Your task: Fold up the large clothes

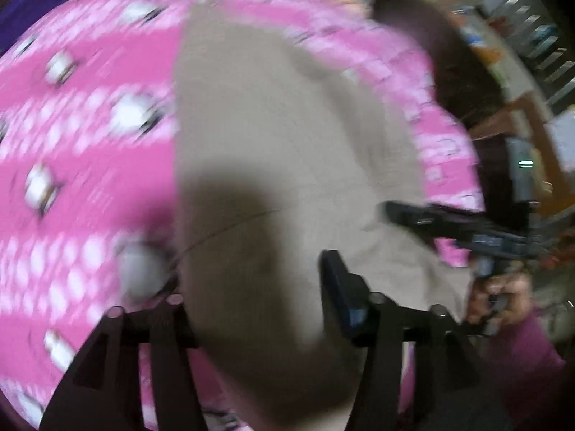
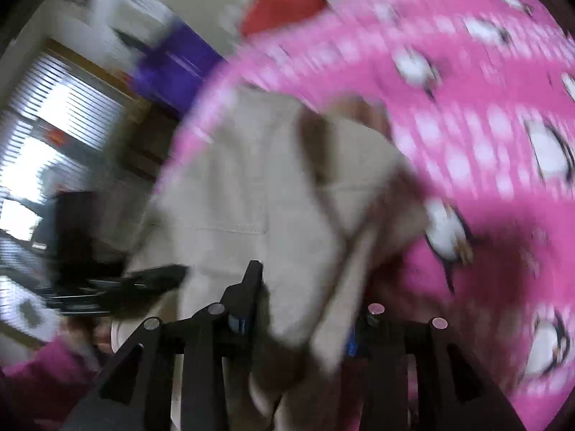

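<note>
Although both views are smeared by motion, we can make out the beige garment (image 1: 287, 143) spread over a bright pink bedspread (image 1: 90, 143) printed with pale dots and white cartoon penguins. We take what carries it to be a bed, though its frame is hidden.

In the left wrist view our left tongs (image 1: 251, 287) stand parted over the beige cloth, which runs up between the jaws; we cannot tell whether the pads press on it. To the right, the right tongs (image 1: 424, 215) reach over the garment's edge, carried by a hand (image 1: 499, 301) in a magenta sleeve (image 1: 528, 355).

In the right wrist view the right tongs (image 2: 305, 305) are partly apart with a thick fold of the garment (image 2: 251, 179) bunched between the jaws; how firmly they pinch it is lost in the blur. The left tongs (image 2: 158, 274) show as a dark shape at the left.

Around the bed we see a window with slatted blinds (image 2: 54, 118) in a wooden frame, a purple object (image 2: 176, 68), something red (image 2: 284, 3) beyond the bedspread, and a pale wall.
</note>
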{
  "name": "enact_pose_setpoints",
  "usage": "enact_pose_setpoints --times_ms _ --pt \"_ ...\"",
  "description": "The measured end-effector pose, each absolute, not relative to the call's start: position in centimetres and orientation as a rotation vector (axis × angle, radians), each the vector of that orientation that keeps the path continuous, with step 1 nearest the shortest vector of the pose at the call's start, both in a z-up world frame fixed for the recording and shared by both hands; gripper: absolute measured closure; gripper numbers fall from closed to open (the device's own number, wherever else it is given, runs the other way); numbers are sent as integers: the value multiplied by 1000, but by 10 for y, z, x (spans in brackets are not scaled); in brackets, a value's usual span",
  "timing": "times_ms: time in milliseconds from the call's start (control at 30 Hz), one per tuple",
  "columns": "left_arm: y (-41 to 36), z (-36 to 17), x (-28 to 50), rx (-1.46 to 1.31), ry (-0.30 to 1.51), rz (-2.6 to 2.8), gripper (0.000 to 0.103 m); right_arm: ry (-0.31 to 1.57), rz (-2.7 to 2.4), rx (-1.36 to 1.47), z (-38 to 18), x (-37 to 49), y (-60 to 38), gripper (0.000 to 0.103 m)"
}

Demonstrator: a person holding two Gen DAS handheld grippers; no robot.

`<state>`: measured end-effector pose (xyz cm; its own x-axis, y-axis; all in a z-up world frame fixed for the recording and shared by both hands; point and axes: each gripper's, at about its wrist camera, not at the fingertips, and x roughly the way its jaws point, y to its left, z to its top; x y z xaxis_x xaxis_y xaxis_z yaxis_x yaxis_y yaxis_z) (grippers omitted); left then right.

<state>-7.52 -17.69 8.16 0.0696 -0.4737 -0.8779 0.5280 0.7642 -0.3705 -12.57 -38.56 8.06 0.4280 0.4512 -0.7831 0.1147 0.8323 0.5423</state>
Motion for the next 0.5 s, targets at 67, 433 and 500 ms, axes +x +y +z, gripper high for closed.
enact_pose_setpoints --times_ms 67,433,500 --pt "-164 92 -82 43 1237 -710 40 1110 190 532 91 -131 -382 55" --pt "-163 113 -110 116 1084 -534 30 959 247 285 180 -151 -319 56" --pt "-165 99 -118 152 1095 -513 30 1001 257 228 161 -161 -306 60"
